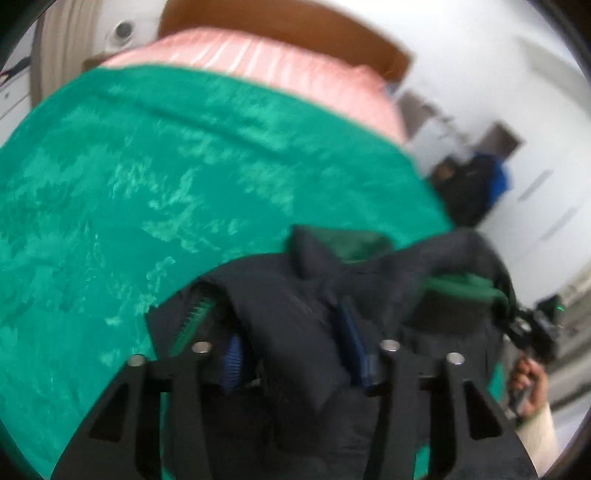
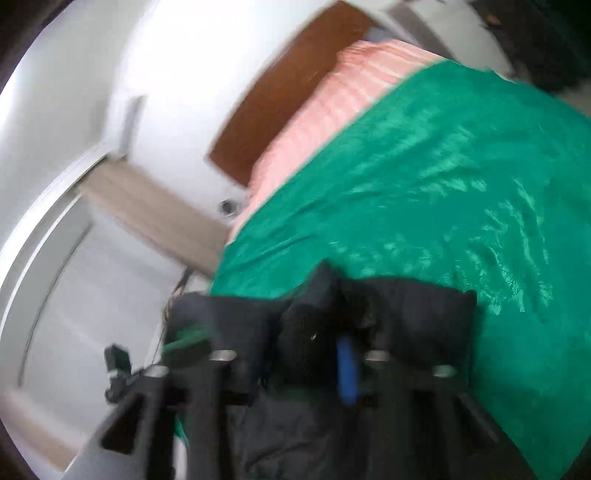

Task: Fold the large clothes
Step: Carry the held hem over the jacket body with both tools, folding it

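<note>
A dark padded jacket with a green lining lies bunched on the green bedspread, directly in front of both grippers. My left gripper has its blue pads apart, with a thick fold of the jacket between them that does not look pinched. In the right wrist view the jacket spreads across the near edge of the bedspread. My right gripper also stands with its jaws apart and loose dark cloth between them; one blue pad shows. Both views are blurred.
A pink striped cover and a brown headboard lie at the far end of the bed. A dark heap of clothes sits by the white wall. A person's hand holds the other gripper at the jacket's right. White doors stand left of the bed.
</note>
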Demonstrator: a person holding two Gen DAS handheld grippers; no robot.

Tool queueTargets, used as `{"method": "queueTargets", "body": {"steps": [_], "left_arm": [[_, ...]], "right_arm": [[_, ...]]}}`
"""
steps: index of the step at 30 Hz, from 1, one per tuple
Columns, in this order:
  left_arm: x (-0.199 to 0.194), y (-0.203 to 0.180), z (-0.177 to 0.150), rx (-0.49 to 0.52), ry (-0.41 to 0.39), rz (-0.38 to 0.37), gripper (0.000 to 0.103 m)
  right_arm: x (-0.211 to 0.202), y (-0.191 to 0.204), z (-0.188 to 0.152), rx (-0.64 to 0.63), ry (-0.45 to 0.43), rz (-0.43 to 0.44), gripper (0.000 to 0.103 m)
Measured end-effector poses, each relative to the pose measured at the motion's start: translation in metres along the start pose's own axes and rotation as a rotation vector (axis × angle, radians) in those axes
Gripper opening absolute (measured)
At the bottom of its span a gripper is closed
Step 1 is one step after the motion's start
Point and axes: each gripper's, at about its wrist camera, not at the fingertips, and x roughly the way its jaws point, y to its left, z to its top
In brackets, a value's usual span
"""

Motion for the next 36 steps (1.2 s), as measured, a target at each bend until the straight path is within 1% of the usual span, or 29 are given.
{"method": "queueTargets", "body": {"steps": [1,2,3,4,5,6,9,11,12,13,14,15,16,17,18,19,21,22,23,24,26,27,29,30,31,32,34,35,36], "left_arm": [[0.024,0.001,0.007,-0.025,0.042,0.021,0.055],[0.029,0.004,-0.001,-0.03,0.06,0.034,0.056],[0.038,0.005,-0.002,-0.031,0.07,0.063,0.056],[0.042,0.006,-0.003,-0.023,0.071,0.087,0.056],[0.043,0.007,-0.004,-0.017,0.069,0.088,0.057],[0.042,0.008,-0.005,-0.017,0.068,0.079,0.058],[0.038,0.008,0.002,-0.029,0.087,0.059,0.061],[0.046,0.012,0.01,-0.062,0.138,0.035,0.069],[0.044,0.016,0.012,-0.097,0.154,0.001,0.075],[0.044,0.027,0.013,-0.166,0.162,-0.084,0.093],[0.044,0.045,0.011,-0.262,0.165,-0.196,0.102],[0.041,0.058,0.009,-0.342,0.166,-0.266,0.101],[0.044,0.086,0.002,-0.472,0.179,-0.339,0.1],[0.042,0.099,-0.002,-0.534,0.18,-0.356,0.099],[0.037,0.117,-0.008,-0.59,0.161,-0.355,0.097],[0.022,0.129,-0.012,-0.588,0.115,-0.297,0.096],[-0.003,0.124,-0.012,-0.48,0.037,-0.194,0.096],[-0.018,0.111,-0.01,-0.385,-0.017,-0.157,0.096],[-0.029,0.09,-0.009,-0.281,-0.065,-0.14,0.096],[-0.034,0.073,-0.008,-0.209,-0.089,-0.136,0.096],[-0.032,0.021,-0.006,-0.02,-0.115,-0.11,0.097],[-0.025,0.001,-0.006,0.051,-0.115,-0.086,0.097],[-0.002,-0.046,-0.012,0.222,-0.138,0.008,0.097],[0.011,-0.062,-0.016,0.281,-0.166,0.064,0.097],[0.026,-0.074,-0.019,0.323,-0.201,0.123,0.097],[0.04,-0.079,-0.02,0.331,-0.226,0.169,0.097],[0.069,-0.066,-0.023,0.285,-0.238,0.254,0.093],[0.085,-0.048,-0.025,0.229,-0.217,0.314,0.088],[0.095,-0.032,-0.025,0.187,-0.195,0.353,0.084]], "right_arm": [[0.009,-0.003,-0.001,0.022,-0.006,-0.015,0.082],[0.015,-0.007,-0.004,0.043,-0.034,-0.037,0.085],[0.013,-0.01,-0.007,0.051,-0.058,-0.043,0.085],[0.012,-0.008,-0.015,0.037,-0.059,-0.034,0.085],[0.01,-0.001,-0.018,-0.005,-0.049,-0.05,0.085],[0.012,0.008,-0.021,-0.06,-0.042,-0.079,0.085],[0.021,0.051,-0.028,-0.31,-0.017,-0.177,0.085],[0.044,0.084,-0.035,-0.445,0.005,-0.199,0.085],[0.054,0.097,-0.038,-0.508,0.031,-0.2,0.085],[0.07,0.106,-0.045,-0.543,0.055,-0.203,0.086],[0.078,0.112,-0.059,-0.573,0.083,-0.214,0.086],[0.095,0.111,-0.068,-0.602,0.128,-0.252,0.086],[0.109,0.107,-0.072,-0.61,0.156,-0.285,0.086],[0.125,0.101,-0.08,-0.616,0.192,-0.316,0.086],[0.135,0.099,-0.086,-0.625,0.209,-0.335,0.086],[0.139,0.099,-0.095,-0.648,0.201,-0.355,0.086],[0.131,0.106,-0.101,-0.671,0.157,-0.353,0.086],[0.126,0.11,-0.103,-0.669,0.136,-0.335,0.086],[0.117,0.114,-0.102,-0.665,0.113,-0.316,0.086],[0.113,0.117,-0.101,-0.665,0.098,-0.31,0.086],[0.107,0.126,-0.095,-0.679,0.066,-0.311,0.086],[0.104,0.129,-0.092,-0.685,0.056,-0.313,0.086],[0.107,0.134,-0.086,-0.688,0.043,-0.321,0.086],[0.11,0.134,-0.082,-0.687,0.039,-0.329,0.086],[0.11,0.132,-0.08,-0.684,0.039,-0.338,0.086],[0.113,0.128,-0.078,-0.682,0.04,-0.35,0.086],[0.123,0.117,-0.075,-0.675,0.04,-0.372,0.086],[0.127,0.11,-0.073,-0.669,0.038,-0.383,0.086],[0.132,0.104,-0.072,-0.662,0.039,-0.386,0.086]]}}
